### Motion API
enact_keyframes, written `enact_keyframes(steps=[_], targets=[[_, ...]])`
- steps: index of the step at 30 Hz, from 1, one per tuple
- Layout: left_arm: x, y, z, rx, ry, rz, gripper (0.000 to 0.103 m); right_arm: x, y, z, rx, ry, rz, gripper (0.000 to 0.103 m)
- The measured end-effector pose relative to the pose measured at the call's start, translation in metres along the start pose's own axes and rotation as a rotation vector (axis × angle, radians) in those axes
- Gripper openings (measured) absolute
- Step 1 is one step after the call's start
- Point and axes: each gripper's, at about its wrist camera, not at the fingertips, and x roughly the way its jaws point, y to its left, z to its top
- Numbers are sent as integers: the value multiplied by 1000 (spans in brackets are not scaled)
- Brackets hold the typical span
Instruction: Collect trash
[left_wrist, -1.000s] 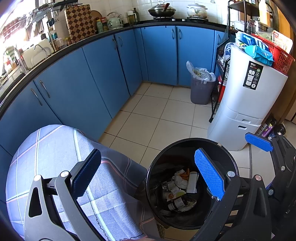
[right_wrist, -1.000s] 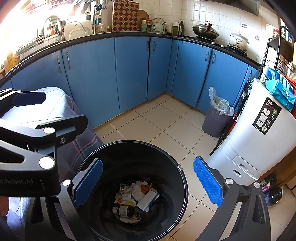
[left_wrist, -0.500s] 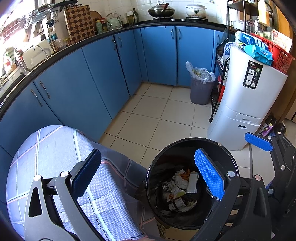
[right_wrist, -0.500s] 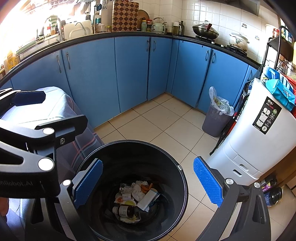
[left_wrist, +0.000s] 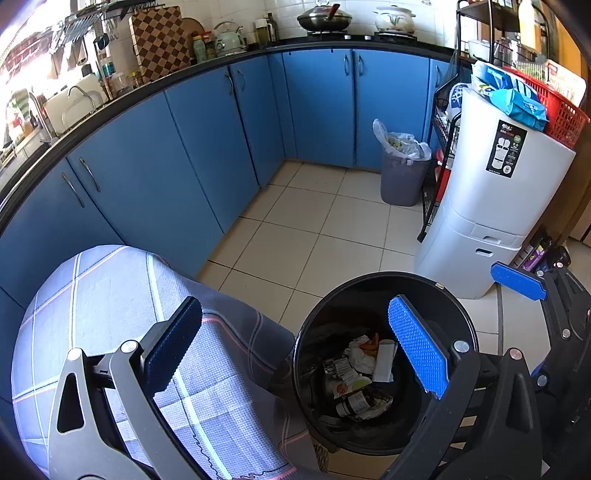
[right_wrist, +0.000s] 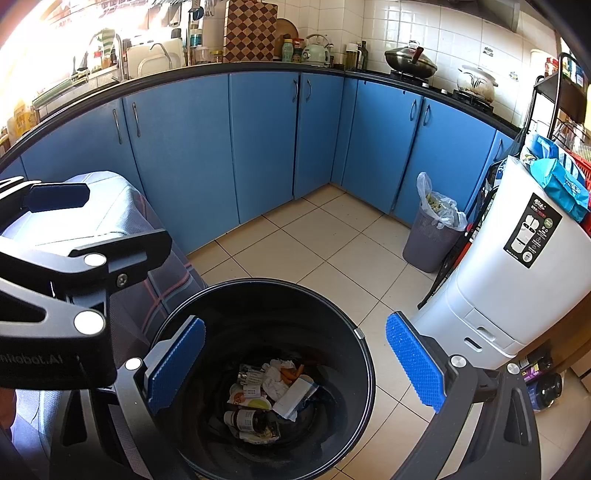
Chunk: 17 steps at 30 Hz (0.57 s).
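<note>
A round black bin (left_wrist: 458, 310) (right_wrist: 354, 354) stands on the tiled floor below both grippers. At its bottom lies trash (left_wrist: 356, 373) (right_wrist: 269, 391): crumpled paper, a white carton, wrappers, a small brown bottle and orange scraps. My left gripper (left_wrist: 295, 350) is open and empty, held over the bin's left rim and a cloth-covered seat. Directly above the bin mouth my right gripper (right_wrist: 295, 365) is open, nothing between its blue pads. The left gripper's body shows at the left edge of the right wrist view.
A checked grey cloth (left_wrist: 110, 295) covers a seat left of the bin. Blue cabinets (right_wrist: 266, 140) run along the back. A grey lined bin (left_wrist: 402, 173) stands in the corner, a tall white appliance (left_wrist: 495, 206) with a red basket (left_wrist: 554, 107) at right. Beige tiles (left_wrist: 314, 236) lie between.
</note>
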Motion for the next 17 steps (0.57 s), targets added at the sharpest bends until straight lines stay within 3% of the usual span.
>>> enact_keyframes(steps=[17], targets=[[-7,1,-1,7,-11,18,100,-1,0,-2,-16,1,2,96]])
